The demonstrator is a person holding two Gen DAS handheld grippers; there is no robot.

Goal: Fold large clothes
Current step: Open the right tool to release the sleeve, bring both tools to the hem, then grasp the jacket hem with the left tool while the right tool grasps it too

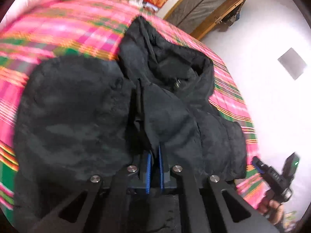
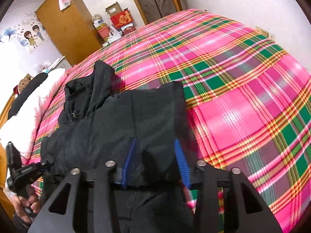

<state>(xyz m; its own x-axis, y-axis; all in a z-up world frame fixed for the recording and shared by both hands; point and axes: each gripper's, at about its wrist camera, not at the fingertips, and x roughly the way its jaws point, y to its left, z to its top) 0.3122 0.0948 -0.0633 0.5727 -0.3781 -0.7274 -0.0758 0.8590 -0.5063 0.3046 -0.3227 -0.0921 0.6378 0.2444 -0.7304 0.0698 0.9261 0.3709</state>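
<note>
A black padded jacket (image 1: 81, 106) with a hood lies on the pink plaid bed cover (image 1: 58, 31). My left gripper (image 1: 155, 151) is shut on a fold of the jacket's black fabric, with the blue pads close together and cloth pinched between them. In the right wrist view the jacket (image 2: 108, 120) lies partly folded, with its hood and collar (image 2: 81, 89) to the left. My right gripper (image 2: 154, 143) is open, its blue fingers (image 2: 179, 155) spread over the jacket's near edge, with cloth lying between them. The right gripper (image 1: 279, 172) also shows in the left wrist view, and the left gripper (image 2: 23, 170) in the right wrist view.
The plaid cover (image 2: 243, 89) spreads wide to the right of the jacket. A white pillow (image 2: 33, 112) lies at the bed's left end. A wooden wardrobe (image 2: 66, 25), stacked boxes (image 2: 118, 19) and a wooden door frame (image 1: 210, 9) stand beyond the bed.
</note>
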